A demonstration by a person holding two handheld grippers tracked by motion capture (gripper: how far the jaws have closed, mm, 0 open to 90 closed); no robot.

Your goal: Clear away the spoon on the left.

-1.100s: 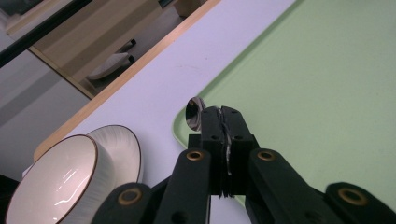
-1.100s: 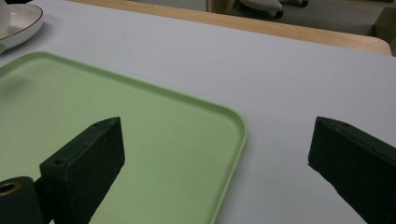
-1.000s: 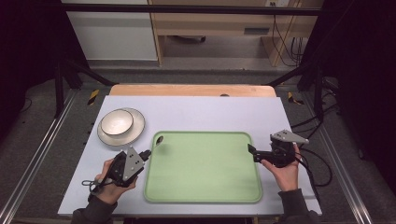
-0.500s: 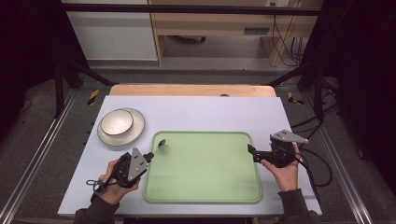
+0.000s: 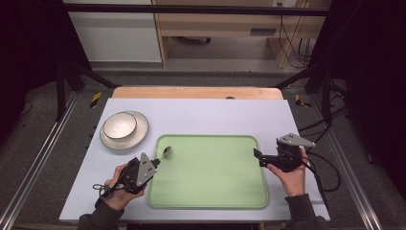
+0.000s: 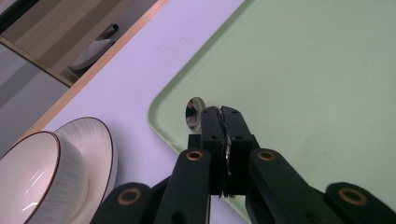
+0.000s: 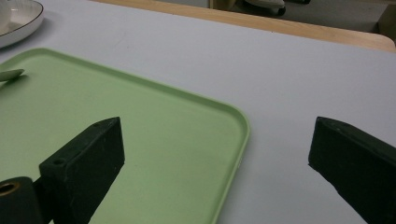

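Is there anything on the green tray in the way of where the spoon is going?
Nothing visible is. The left gripper is shut on the small shiny metal spoon, holding it over the near-left corner of the flat light green plastic tray. The tray's surface is bare ahead of it. The white bowl sits off to the side.

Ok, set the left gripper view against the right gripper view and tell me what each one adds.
Left gripper view: the left gripper shut on a spoon, its bowl poking out over the tray's corner, and a bowl sitting on a plate. Right gripper view: the right gripper with jaws wide apart, straddling the tray's edge, nothing between them. Both: the green tray, the pale table and its wooden edge.
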